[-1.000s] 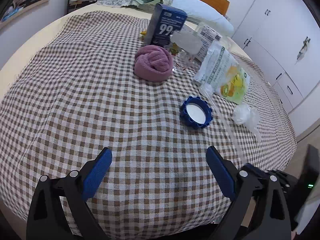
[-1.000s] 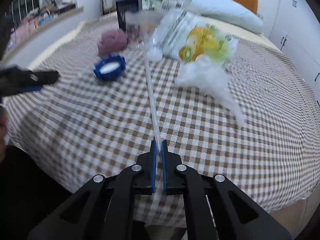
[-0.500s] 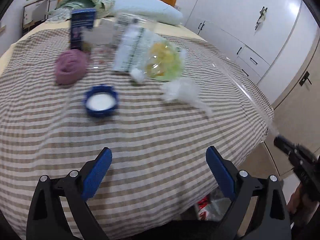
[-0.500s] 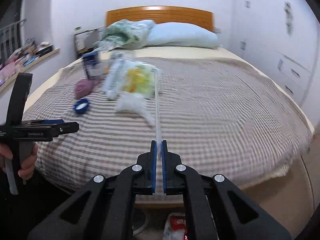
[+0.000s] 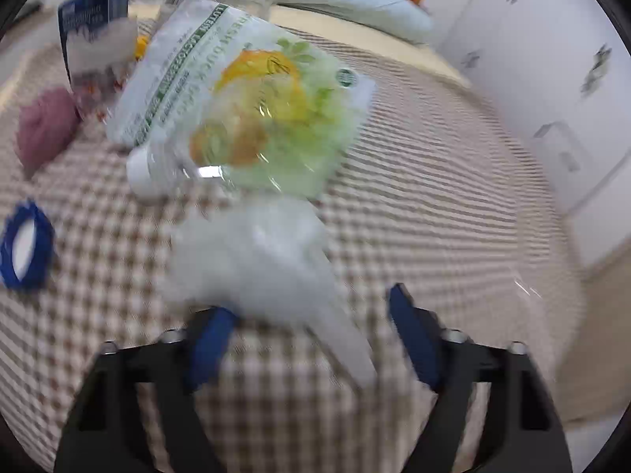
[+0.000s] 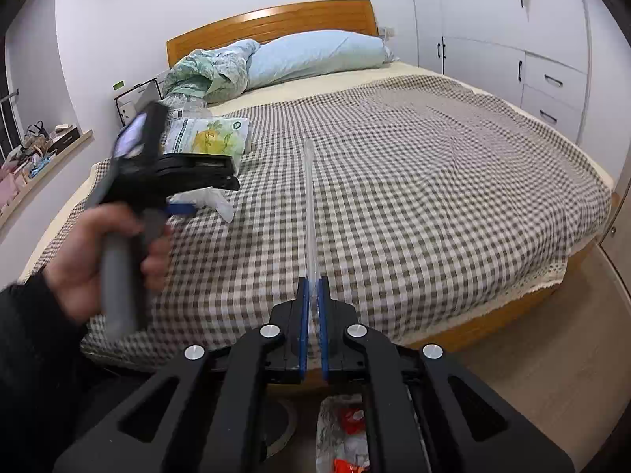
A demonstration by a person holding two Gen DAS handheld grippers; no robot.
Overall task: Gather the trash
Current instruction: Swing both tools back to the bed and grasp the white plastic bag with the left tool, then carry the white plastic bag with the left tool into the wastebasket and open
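Blue ring (image 5: 25, 246) left of crumpled plastic (image 5: 252, 264)

Your bed (image 6: 414, 181) wore a checked cover. On it lay a fruit-print bag (image 5: 252, 114), crumpled plastic (image 5: 252, 264), a blue ring (image 5: 25, 250) and a purple cloth (image 5: 45, 128).

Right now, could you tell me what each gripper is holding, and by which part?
The right gripper is shut on the near end of a clear plastic tube. The left gripper holds nothing: its jaws, just closing, straddle a crumpled white wrapper.
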